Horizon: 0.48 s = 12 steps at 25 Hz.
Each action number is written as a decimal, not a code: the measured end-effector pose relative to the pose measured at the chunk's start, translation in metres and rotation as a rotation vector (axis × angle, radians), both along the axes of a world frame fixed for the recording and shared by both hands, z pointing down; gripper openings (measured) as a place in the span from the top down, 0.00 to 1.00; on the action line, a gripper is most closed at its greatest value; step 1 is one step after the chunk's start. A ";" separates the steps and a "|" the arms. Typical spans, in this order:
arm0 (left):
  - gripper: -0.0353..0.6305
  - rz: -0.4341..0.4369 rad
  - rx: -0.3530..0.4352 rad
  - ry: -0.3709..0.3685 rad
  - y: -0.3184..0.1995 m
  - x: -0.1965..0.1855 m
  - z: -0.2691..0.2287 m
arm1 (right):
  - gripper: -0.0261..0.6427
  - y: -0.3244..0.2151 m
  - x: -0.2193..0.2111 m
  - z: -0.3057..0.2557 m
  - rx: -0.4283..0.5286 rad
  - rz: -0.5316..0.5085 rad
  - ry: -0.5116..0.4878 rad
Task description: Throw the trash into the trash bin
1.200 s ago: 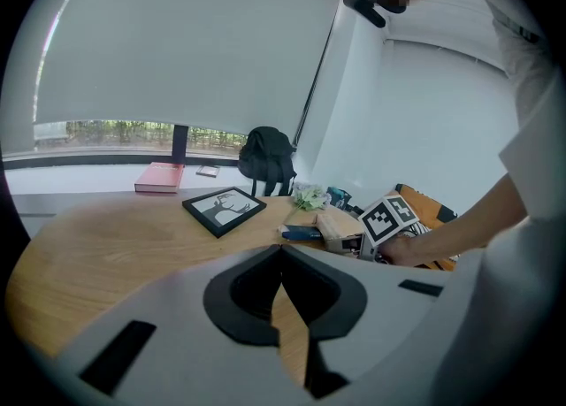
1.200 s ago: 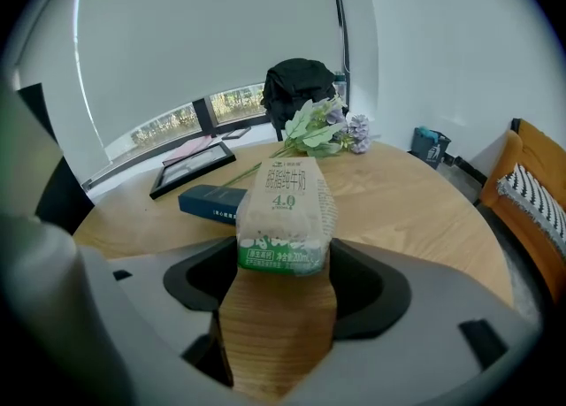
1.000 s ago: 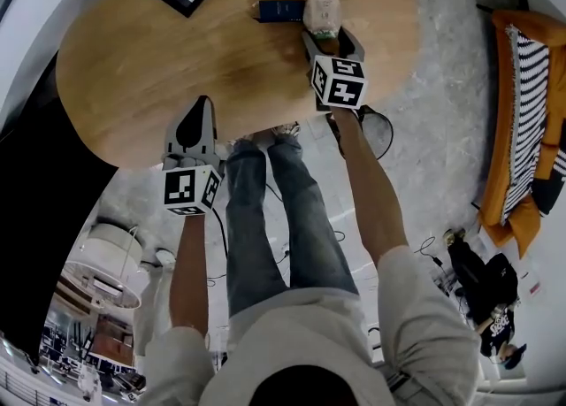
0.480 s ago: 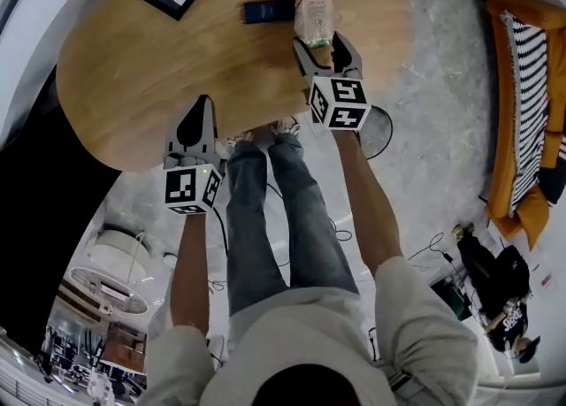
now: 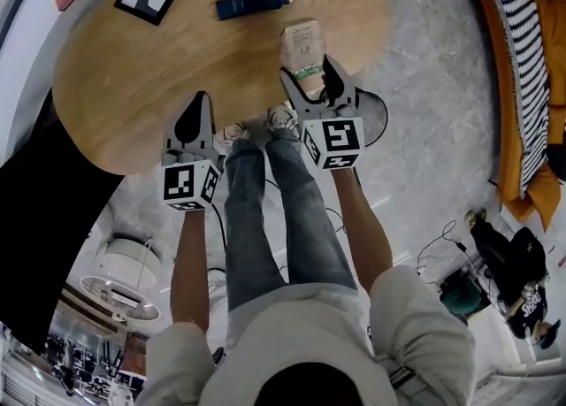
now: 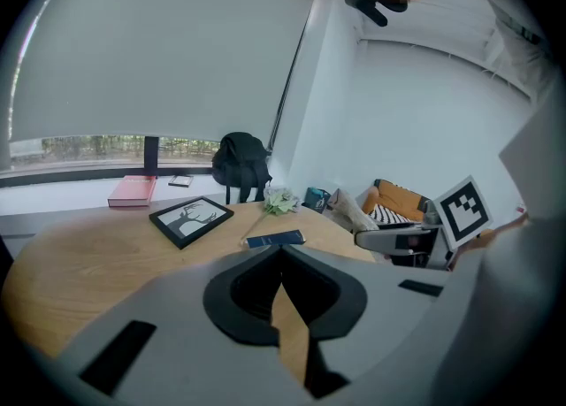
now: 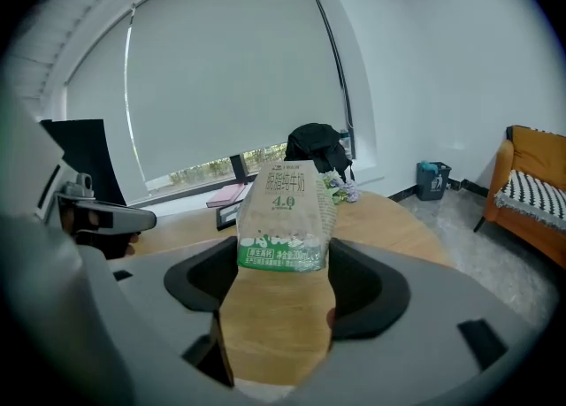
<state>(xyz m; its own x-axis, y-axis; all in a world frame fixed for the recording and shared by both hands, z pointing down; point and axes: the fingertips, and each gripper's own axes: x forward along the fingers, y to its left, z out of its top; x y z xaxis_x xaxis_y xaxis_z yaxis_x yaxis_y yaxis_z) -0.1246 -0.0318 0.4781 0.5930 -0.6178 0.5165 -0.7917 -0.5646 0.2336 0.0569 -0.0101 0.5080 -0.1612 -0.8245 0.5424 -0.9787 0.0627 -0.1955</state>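
Both jaws of the right gripper [image 5: 309, 75] now clamp the crumpled clear-and-green milk pouch [image 5: 302, 45], drawn back from the flat dark-blue box [image 5: 255, 3] to the round wooden table's [image 5: 124, 68] near edge, so binning can follow, while the left gripper [image 5: 200, 99] sits closed and empty.

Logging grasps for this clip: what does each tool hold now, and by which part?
The right tool clamps the milk pouch by its bottom end; the left tool is shut on nothing.
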 end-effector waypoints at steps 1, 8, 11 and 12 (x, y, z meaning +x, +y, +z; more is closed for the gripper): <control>0.92 0.008 0.000 0.000 0.002 0.003 0.000 | 0.46 0.008 0.000 -0.003 0.002 0.001 0.002; 0.92 0.099 -0.003 0.004 0.018 0.038 0.000 | 0.46 0.065 0.017 -0.018 0.006 0.066 0.007; 0.92 0.162 -0.005 0.007 0.025 0.062 0.002 | 0.46 0.089 0.032 -0.016 -0.002 0.136 -0.001; 0.92 0.183 -0.005 0.007 0.029 0.071 0.002 | 0.46 0.098 0.039 -0.014 -0.005 0.161 -0.004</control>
